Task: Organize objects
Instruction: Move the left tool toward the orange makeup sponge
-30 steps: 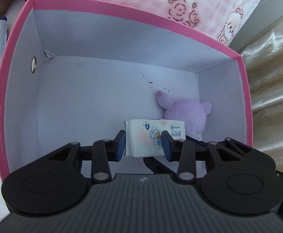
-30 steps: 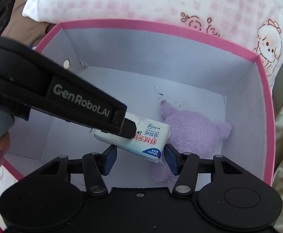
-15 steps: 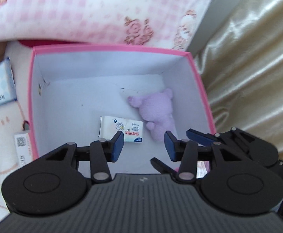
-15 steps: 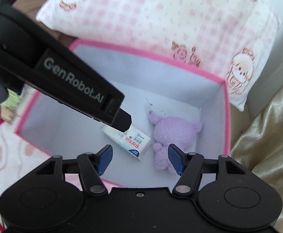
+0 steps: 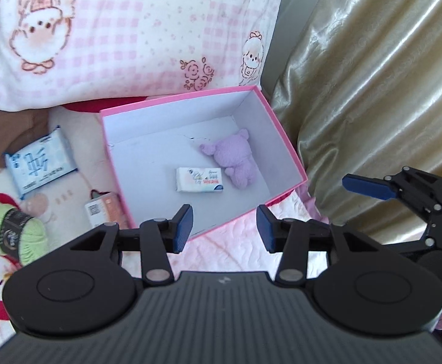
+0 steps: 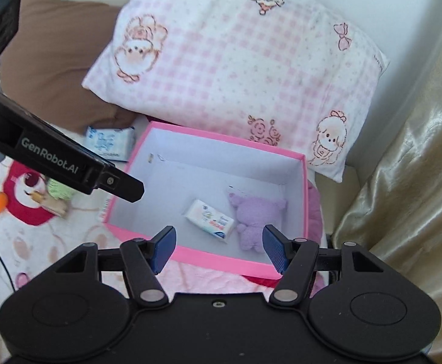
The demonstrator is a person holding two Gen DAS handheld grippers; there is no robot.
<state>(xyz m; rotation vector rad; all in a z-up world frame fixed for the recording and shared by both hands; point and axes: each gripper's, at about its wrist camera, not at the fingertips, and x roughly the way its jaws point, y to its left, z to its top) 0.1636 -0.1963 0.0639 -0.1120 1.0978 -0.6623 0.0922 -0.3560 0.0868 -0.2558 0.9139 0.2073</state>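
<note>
On the bed, pink box (image 5: 287,154) (both grippers' fingers released) holds tissue pack (image 5: 199,180), purple plush (image 5: 236,159).

Both tongs, left (image 5: 224,227) and right (image 6: 218,248), have risen empty, leaving the tissue pack (image 5: 199,179) in the pink box (image 5: 284,139).

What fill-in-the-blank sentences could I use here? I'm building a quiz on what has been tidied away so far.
1. The purple plush toy lies inside the ____ box.
2. Beside the plush toy in the box lies a small pack of ____.
3. The ball of green ____ lies outside the box.
4. The left gripper holds ____ between its fingers.

Missing words: pink; tissues; yarn; nothing
</note>
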